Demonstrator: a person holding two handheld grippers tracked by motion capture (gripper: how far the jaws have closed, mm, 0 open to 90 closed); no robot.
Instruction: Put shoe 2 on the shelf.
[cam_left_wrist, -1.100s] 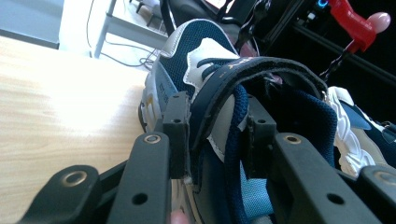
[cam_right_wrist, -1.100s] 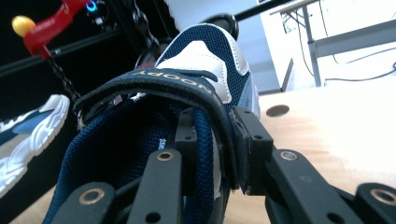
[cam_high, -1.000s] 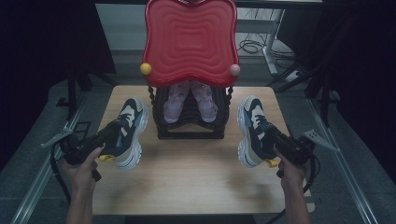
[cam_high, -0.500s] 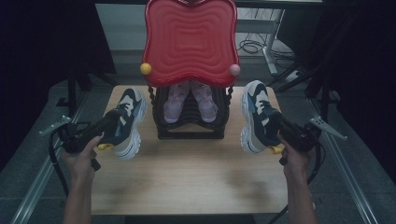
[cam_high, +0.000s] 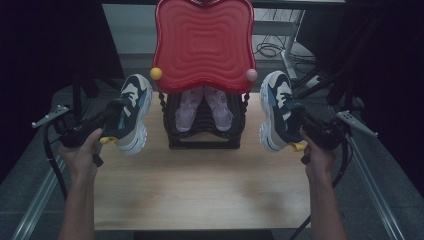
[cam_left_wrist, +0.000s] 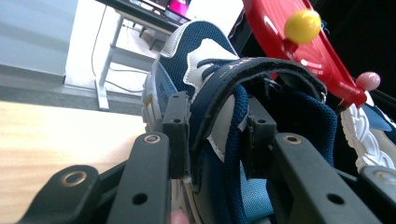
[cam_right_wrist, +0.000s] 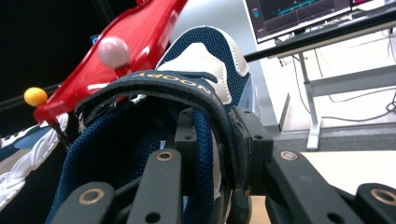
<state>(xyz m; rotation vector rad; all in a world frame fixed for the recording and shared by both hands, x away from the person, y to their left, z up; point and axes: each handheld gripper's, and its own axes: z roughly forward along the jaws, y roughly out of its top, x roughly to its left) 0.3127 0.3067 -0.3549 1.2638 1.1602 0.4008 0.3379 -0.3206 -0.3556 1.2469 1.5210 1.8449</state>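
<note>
Sneakers (cam_high: 131, 112) (cam_high: 278, 110) held aloft, left claw (cam_high: 117, 111), right claw (cam_high: 296, 116) each clamping collar.

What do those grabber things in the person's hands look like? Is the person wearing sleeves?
Both are black. The left gripper and right gripper each have two flat, chunky jaws with round rivet holes. A grey three-cornered plate sticks out from each one's side, and a black cable trails down. A yellow bit shows near each grip. The forearms are bare, with no sleeves showing.

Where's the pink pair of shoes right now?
In the high view, the pink shoes sit inside the black rack at the table's far middle, under the red tray, between the two blue sneakers.
</note>
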